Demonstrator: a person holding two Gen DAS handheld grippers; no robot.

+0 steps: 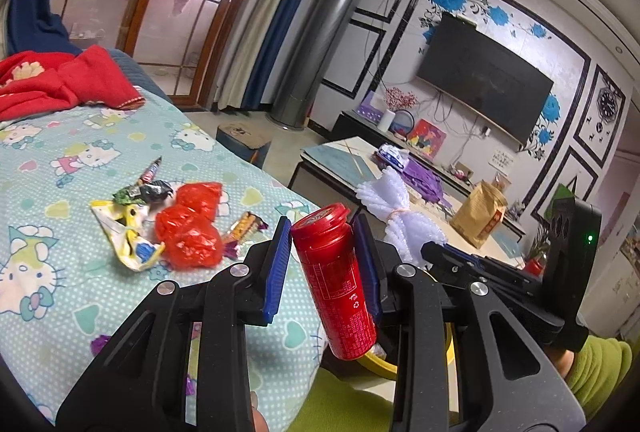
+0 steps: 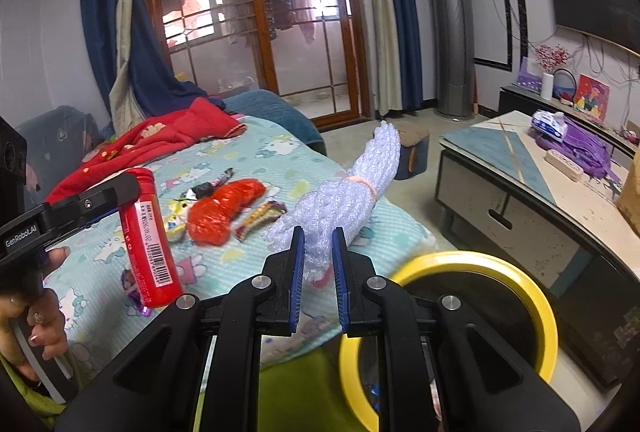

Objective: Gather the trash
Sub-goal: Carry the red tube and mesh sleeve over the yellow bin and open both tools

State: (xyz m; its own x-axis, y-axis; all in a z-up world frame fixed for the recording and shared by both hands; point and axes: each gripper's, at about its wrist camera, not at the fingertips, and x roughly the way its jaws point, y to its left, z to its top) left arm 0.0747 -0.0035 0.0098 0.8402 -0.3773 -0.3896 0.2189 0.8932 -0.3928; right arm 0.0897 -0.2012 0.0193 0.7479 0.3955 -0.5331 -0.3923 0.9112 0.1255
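Left hand-held gripper [image 1: 324, 260] is clamped on a red bottle [image 1: 336, 284]; right hand-held gripper [image 2: 318, 272] pinches a white foam net bundle [image 2: 344, 195]. Beyond both, wrappers [image 1: 128, 232] and red plastic bags [image 1: 192, 228] remain on the bed [image 1: 60, 159]; yellow-rimmed bin [image 2: 532, 296] waits below.

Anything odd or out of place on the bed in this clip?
Yes. Litter lies on the cartoon-print bedsheet: crumpled red plastic and snack wrappers in a loose heap. Both grippers already hold trash: the left gripper is shut on a tilted red bottle, the right gripper on white foam netting.
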